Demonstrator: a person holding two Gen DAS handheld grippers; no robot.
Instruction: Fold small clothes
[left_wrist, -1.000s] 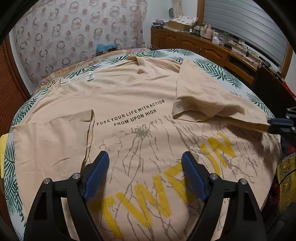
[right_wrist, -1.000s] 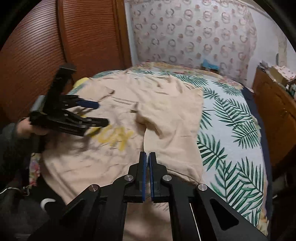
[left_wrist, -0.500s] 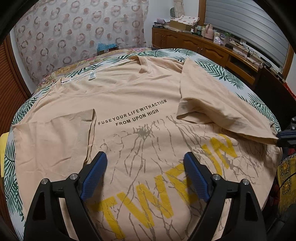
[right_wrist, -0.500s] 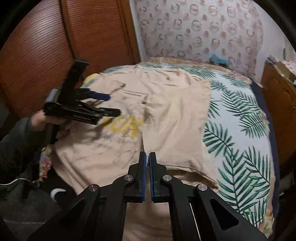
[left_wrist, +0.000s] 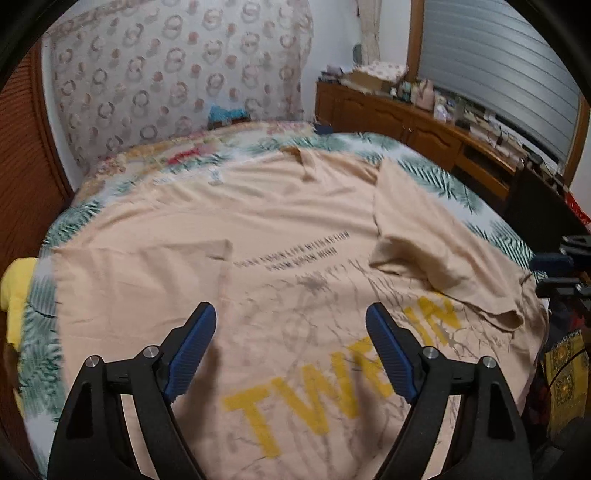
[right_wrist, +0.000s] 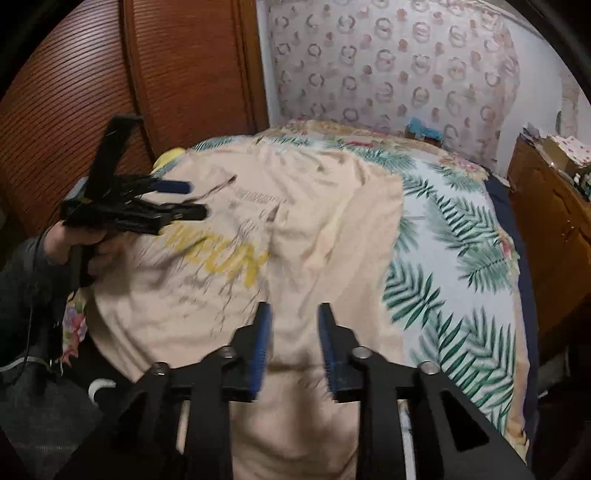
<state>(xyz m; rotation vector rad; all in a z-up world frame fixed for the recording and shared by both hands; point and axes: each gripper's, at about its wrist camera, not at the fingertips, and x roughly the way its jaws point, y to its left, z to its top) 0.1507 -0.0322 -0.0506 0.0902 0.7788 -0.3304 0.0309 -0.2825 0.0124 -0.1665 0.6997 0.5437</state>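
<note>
Across the middle of both views we see the bed (left_wrist: 458, 192), its palm-leaf sheet showing around the edges of a peach T-shirt (left_wrist: 295, 221) spread flat on it. The shirt fills most of the left wrist view, printed side up, with small dark lettering at center frame and big yellow letters (left_wrist: 332, 384) toward the lower center. Its side panel (left_wrist: 436, 254) at right of frame is folded inward over the body, lying rumpled, and a sleeve (left_wrist: 147, 273) at left of frame lies flat on the sheet.

Behind the bed a patterned headboard cloth (left_wrist: 166, 81) covers the upper left of that view, and a wooden dresser (left_wrist: 417, 122) loaded with small items runs along the upper right. A wooden wardrobe (right_wrist: 110, 74) fills the upper left of the right wrist view.

At the bottom of the left wrist view our left gripper (left_wrist: 291, 325) hangs above the shirt's printed area — jaws wide open, holding nothing. In the right wrist view it appears at left of frame, gripped in a hand (right_wrist: 74, 240).

At the bottom of the right wrist view our right gripper (right_wrist: 294, 321) sits over the folded panel near the hem — jaws parted, nothing between them.

A yellow object (left_wrist: 16, 291) peeks out at the bed's left edge.
</note>
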